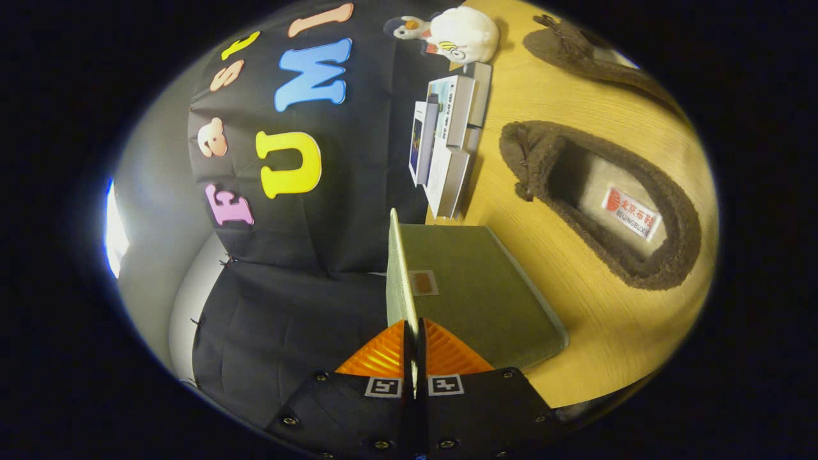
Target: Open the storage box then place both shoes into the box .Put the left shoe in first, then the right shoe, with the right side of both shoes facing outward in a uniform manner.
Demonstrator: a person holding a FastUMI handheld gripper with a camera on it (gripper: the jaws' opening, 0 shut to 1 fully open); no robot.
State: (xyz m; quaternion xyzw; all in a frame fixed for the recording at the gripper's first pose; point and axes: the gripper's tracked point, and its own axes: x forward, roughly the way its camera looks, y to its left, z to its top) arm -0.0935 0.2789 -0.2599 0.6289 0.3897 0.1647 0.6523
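Note:
My gripper (413, 327) is turned on its side and shut on the thin pale edge of the lid (399, 268) of the green storage box (476, 291). The lid runs straight ahead from between the fingers, seen edge-on along the top of the box. I cannot tell how far it is raised. The box stands on the wooden table (588, 319). A brown fuzzy shoe (543, 156) lies on the table beside the box, its opening and labelled insole facing me. The second brown shoe (575, 48) lies farther off, beyond the first.
A stack of small white and grey cartons (450, 137) stands just beyond the storage box against the cloth wall. A white plush toy (463, 33) sits past the cartons. Bare tabletop lies between the box and the near shoe.

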